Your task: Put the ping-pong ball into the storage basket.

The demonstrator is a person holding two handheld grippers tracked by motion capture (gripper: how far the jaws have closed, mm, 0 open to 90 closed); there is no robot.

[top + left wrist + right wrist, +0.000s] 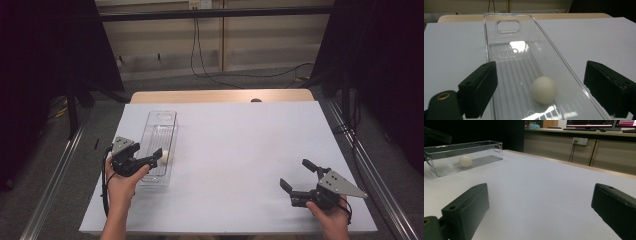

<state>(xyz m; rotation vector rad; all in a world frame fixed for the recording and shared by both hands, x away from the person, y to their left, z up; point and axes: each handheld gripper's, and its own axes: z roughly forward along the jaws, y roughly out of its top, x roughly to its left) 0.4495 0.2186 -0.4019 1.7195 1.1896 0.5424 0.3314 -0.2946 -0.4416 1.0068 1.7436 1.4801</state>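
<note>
A long clear plastic bin lies on the white table top, left of centre, its length running away from me. A small white ball rests on its ribbed floor near the close end. My left gripper hovers over that end, open. In the left gripper view the ball lies low between the gripper's wide-apart jaws, touching neither pad. My right gripper is held open near the front right of the table, nothing between its jaws. From the right gripper view the bin and ball show far left.
The bin has a handle cut-out at its far end. A strip of bare wood borders the table's far edge. Dark curtains hang at both sides, and cables run across the floor behind.
</note>
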